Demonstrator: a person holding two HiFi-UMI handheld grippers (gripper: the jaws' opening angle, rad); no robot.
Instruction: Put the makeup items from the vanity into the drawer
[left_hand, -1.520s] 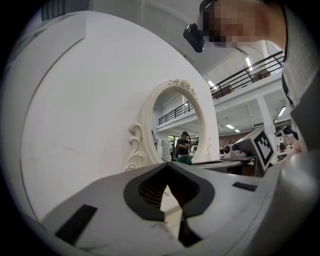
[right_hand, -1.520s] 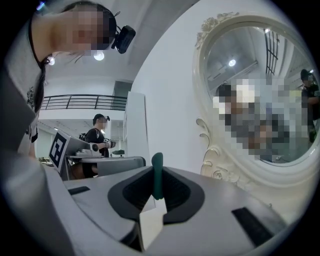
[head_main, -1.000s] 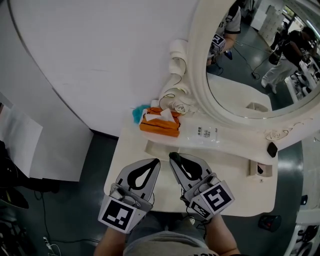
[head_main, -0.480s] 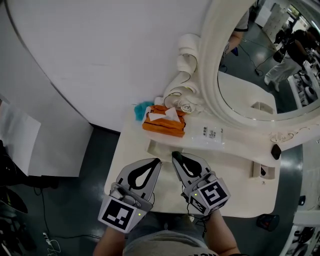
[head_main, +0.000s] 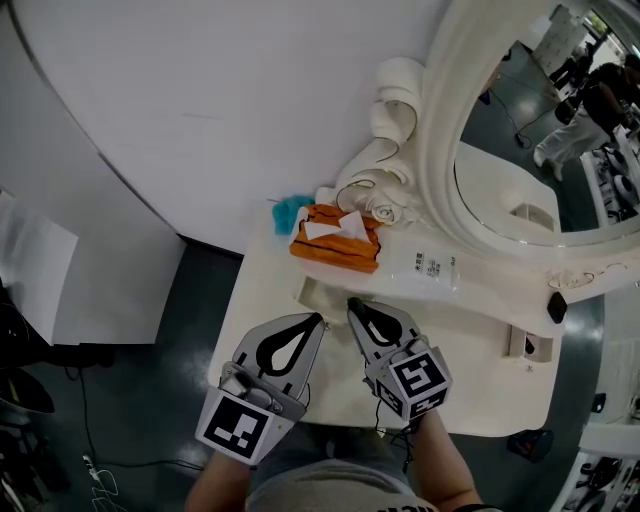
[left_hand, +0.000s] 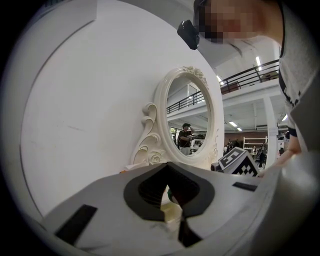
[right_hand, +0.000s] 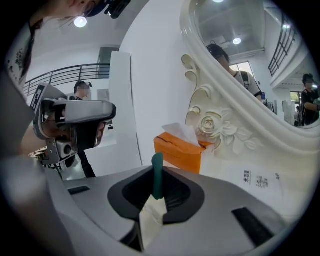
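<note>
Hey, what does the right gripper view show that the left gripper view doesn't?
Only the right gripper view: a slender green stick pinched in the right claw, the left claw off to one side, and a clear labelled packet. Only the left gripper view: the mirror's whole oval glass and the right claw's marker cube. Both: the carved cream mirror frame and the white wall.

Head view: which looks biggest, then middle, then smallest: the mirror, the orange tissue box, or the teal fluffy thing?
1. mirror, biggest by far.
2. orange tissue box.
3. teal fluffy thing, smallest, though the box hides part of it.
</note>
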